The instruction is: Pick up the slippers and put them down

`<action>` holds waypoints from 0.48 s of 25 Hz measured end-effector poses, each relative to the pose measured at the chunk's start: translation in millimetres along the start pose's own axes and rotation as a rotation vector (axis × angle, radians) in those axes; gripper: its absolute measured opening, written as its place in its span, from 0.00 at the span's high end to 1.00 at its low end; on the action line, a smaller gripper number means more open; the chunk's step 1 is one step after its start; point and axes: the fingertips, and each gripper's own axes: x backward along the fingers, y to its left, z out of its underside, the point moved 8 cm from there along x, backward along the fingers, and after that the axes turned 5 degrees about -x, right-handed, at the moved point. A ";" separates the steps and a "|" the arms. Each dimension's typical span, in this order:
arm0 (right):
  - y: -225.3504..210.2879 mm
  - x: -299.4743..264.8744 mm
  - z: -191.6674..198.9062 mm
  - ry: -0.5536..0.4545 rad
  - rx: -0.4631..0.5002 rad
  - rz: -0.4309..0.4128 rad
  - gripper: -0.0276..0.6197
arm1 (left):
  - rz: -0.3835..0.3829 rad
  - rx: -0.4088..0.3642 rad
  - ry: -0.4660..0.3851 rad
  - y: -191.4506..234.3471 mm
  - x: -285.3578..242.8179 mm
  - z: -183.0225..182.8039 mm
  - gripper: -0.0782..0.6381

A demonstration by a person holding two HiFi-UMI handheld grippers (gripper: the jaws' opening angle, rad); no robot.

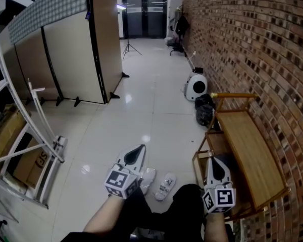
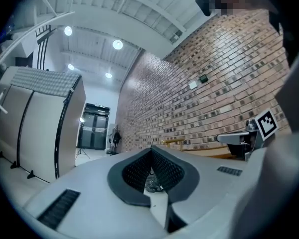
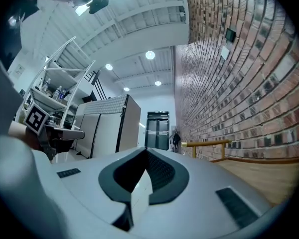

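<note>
left tool [image 1: 140, 148], right tool [image 1: 212, 161] closed, slippers [image 1: 165, 185] between

Left gripper [image 1: 140, 148], right gripper [image 1: 212, 160], slippers [image 1: 165, 185] on floor [image 1: 141, 110], wooden bench [image 1: 247, 150]

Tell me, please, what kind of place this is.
Probably an indoor corridor or lobby of a converted industrial building: a long brick wall, a glossy tiled floor running to dark double doors, and folding partition screens on the left.
</note>
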 end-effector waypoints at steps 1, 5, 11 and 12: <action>-1.7 -1.1 0.2 -0.003 0.002 0.006 0.94 | 0.008 0.003 -0.002 -0.2 -4.1 0.3 0.89; -12.6 -5.4 4.0 -0.007 0.014 0.022 0.94 | 0.041 0.014 -0.004 -3.0 -24.3 3.6 0.89; -30.1 -0.9 13.0 0.039 0.024 0.081 0.94 | 0.102 0.048 0.003 -12.7 -55.7 18.4 0.89; -33.6 0.8 13.5 0.044 0.024 0.097 0.94 | 0.114 0.054 0.007 -15.7 -61.0 20.7 0.89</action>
